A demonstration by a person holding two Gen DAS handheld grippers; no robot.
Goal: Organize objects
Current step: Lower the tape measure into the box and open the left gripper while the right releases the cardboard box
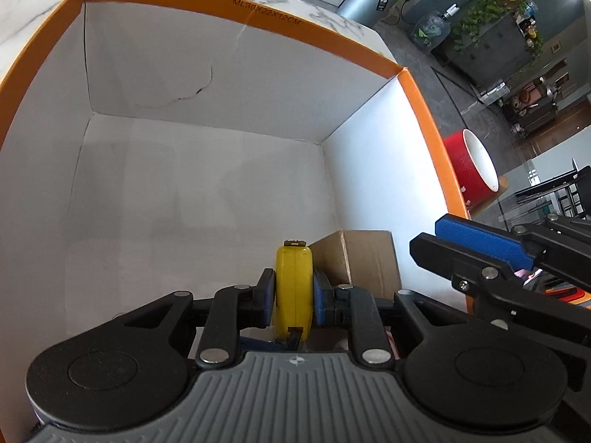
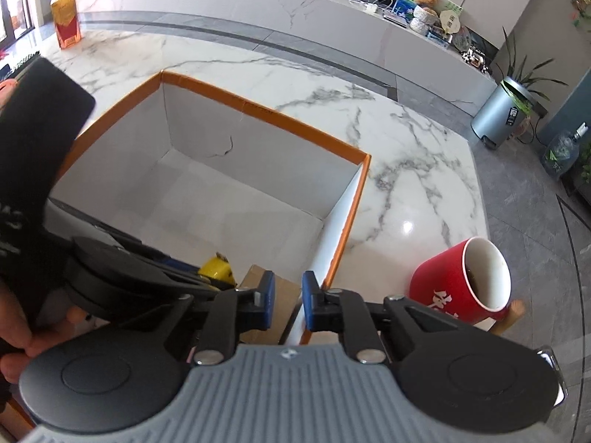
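Yellow tape measure [image 1: 293, 288] sits clamped edge-on in my left claw [image 1: 293, 297], low inside the orange-rimmed box [image 1: 236, 11], its flat faces against the pads, just left of the cardboard carton [image 1: 365, 258] on the box floor. My right claw [image 2: 288, 301] hangs over the box's right wall, nearly closed on nothing. Red mug [image 2: 461, 288] stands on the desk [image 2: 406, 155] just right of it, so right hand is nearer.

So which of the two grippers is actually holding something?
The left gripper: its pads clamp the yellow tape measure over the box; the right gripper is shut on nothing.
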